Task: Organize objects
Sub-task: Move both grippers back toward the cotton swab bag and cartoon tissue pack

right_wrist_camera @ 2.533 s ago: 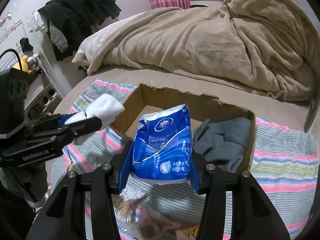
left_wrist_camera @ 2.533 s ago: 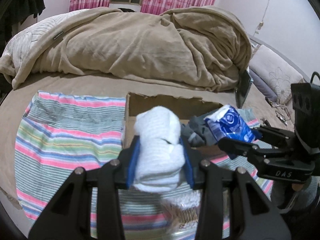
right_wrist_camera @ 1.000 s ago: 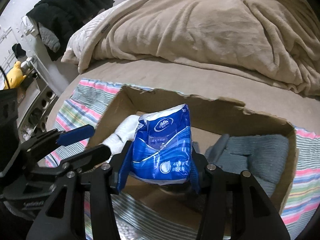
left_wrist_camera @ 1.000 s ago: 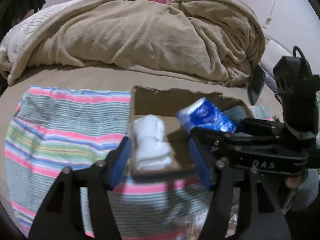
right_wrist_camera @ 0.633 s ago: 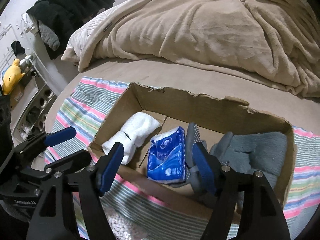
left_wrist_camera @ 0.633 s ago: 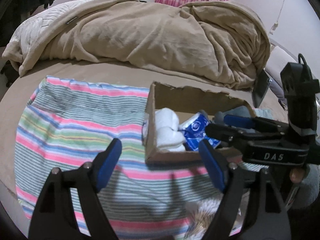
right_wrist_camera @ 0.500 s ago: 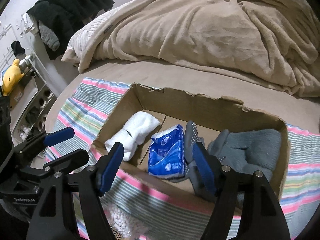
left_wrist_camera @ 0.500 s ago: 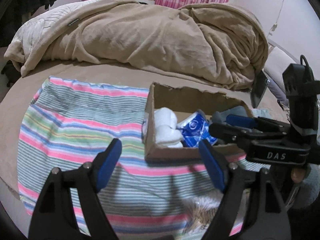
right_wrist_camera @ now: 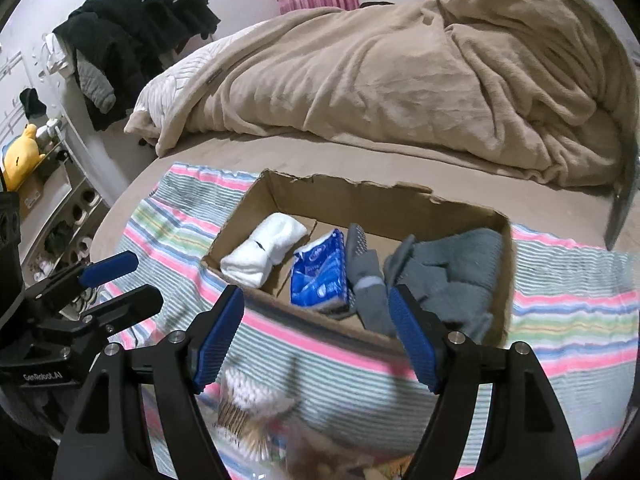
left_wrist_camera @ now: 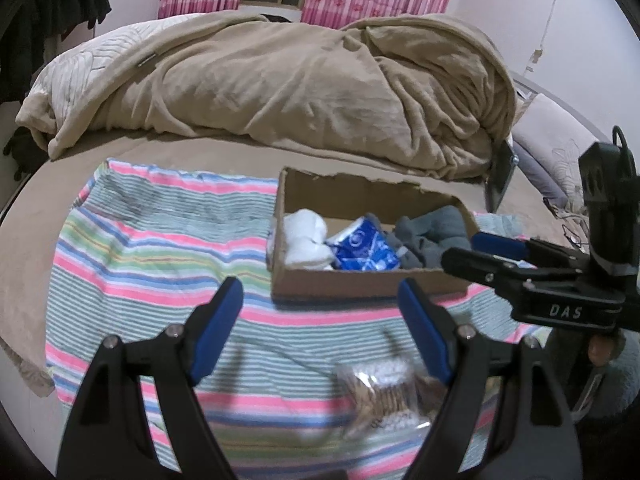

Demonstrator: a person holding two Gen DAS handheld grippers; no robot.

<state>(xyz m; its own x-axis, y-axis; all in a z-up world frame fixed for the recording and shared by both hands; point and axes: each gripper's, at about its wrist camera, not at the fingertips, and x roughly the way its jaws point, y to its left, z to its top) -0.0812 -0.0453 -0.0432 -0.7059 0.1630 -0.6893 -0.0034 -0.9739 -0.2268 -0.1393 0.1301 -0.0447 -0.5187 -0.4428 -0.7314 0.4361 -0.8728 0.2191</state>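
Note:
An open cardboard box sits on a striped cloth. Inside lie a white sock roll, a blue tissue pack and grey socks. My left gripper hangs open and empty in front of the box. My right gripper is beside it near the box's front right corner, its jaws opening with nothing between them.
A clear bag of cotton swabs lies on the cloth close under both grippers. A rumpled beige blanket fills the bed behind the box. A dark flat device leans at the right. Dark clothes hang at the left.
The left gripper let the white sock roll go into the box and the right gripper released the blue tissue pack there. Both opened and drew back from the box and upward.

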